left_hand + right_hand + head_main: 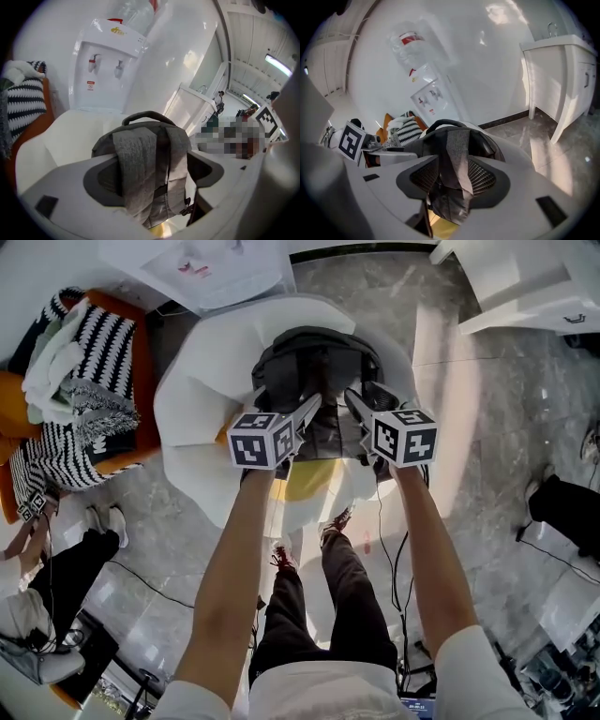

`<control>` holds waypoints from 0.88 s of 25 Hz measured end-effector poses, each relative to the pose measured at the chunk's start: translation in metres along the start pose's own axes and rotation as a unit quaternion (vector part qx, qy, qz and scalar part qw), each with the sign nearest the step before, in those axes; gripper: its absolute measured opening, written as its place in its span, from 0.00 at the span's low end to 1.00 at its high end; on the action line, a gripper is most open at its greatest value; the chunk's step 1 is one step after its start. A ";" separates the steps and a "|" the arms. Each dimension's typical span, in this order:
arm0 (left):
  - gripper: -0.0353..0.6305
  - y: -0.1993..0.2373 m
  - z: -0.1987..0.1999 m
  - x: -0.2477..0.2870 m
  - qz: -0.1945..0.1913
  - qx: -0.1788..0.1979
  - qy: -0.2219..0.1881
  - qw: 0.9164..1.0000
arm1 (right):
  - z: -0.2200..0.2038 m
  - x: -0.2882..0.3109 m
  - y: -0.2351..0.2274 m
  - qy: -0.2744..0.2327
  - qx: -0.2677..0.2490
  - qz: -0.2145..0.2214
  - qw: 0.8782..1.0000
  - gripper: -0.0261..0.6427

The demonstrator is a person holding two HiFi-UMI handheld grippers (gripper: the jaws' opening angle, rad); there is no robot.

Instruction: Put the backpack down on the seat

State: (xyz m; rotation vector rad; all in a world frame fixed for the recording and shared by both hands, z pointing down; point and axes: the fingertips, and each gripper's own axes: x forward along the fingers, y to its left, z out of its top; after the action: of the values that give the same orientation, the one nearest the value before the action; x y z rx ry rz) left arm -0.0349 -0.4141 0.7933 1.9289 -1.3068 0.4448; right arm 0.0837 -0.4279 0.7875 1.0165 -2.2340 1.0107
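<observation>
Backpack [319,371] | upright in white seat [197,399] (shell-shaped) | 2 straps [136,168] hanging

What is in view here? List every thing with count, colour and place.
backpack: one, grey, standing on the seat
seat: one, white, centre
water dispenser: one, white, behind the seat
armchair: one, orange, left of the seat
throws: several, black-and-white striped, piled on the armchair
cabinet: one, white, upper right
cables: a few, black, on the floor
bystander: one, dark trousers, lower left
arms: two, bare, reaching to the backpack
left gripper: one, light grey, jaws open, strap between
right gripper: one, light grey, jaws open, strap between
</observation>
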 end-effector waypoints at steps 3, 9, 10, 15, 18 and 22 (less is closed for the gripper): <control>0.68 0.006 -0.001 -0.005 0.015 -0.005 -0.002 1.000 | 0.000 -0.006 -0.007 0.002 0.006 -0.006 1.000 0.30; 0.68 0.006 -0.004 -0.018 0.027 0.011 -0.001 1.000 | 0.004 -0.025 -0.013 0.000 -0.001 -0.035 0.999 0.30; 0.68 0.006 -0.004 -0.021 0.027 0.009 -0.003 1.000 | 0.003 -0.027 -0.012 0.001 -0.003 -0.037 0.999 0.30; 0.68 0.004 -0.001 -0.034 0.025 0.000 -0.006 1.000 | 0.005 -0.040 -0.007 0.002 -0.001 -0.043 0.999 0.30; 0.68 0.003 0.002 -0.044 0.025 -0.001 -0.012 1.000 | 0.009 -0.048 -0.001 -0.001 -0.001 -0.043 0.999 0.30; 0.66 -0.011 0.014 -0.060 0.014 0.034 -0.031 0.999 | 0.017 -0.063 0.007 -0.012 -0.010 -0.050 0.999 0.30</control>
State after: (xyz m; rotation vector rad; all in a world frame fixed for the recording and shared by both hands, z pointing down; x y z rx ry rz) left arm -0.0515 -0.3836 0.7413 1.9970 -1.3764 0.4514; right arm 0.1146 -0.4118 0.7322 1.1250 -2.1837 0.9368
